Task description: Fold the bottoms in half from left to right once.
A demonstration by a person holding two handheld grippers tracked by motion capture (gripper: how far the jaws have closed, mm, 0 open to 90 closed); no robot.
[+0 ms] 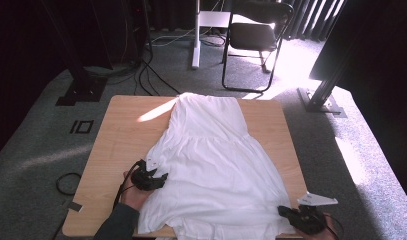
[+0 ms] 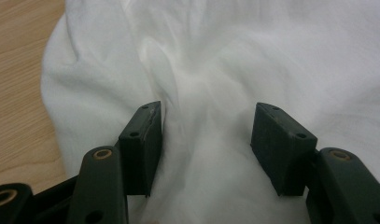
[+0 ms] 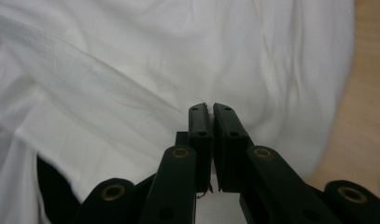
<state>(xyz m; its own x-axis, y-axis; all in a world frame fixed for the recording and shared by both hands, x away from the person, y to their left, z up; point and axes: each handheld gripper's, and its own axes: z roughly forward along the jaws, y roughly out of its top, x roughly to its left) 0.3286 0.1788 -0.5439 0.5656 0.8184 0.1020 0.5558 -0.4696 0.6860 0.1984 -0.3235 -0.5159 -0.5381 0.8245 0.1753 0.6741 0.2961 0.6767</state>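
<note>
A white dress [image 1: 211, 160] lies spread on the wooden table [image 1: 126, 130], top end far, hem near me. My left gripper [image 1: 161, 177] rests at the dress's left edge. In the left gripper view it stands open [image 2: 206, 116] with a soft ridge of the dress [image 2: 225, 60] between the jaws, the left pad [image 2: 148, 135] just brushing a fold. My right gripper [image 1: 282, 210] is at the hem's near right corner. In the right gripper view its jaws are pressed together [image 3: 210, 106], with a thin bit of the dress [image 3: 108, 70] pinched at the tips.
Bare wood [image 2: 15, 70] lies left of the dress, and a strip [image 3: 365, 116] lies right of it. On the carpet beyond the table stand a black folding chair [image 1: 256, 35], a white post [image 1: 196, 35], cables [image 1: 146, 75] and two black stand bases [image 1: 83, 92] [image 1: 321, 102].
</note>
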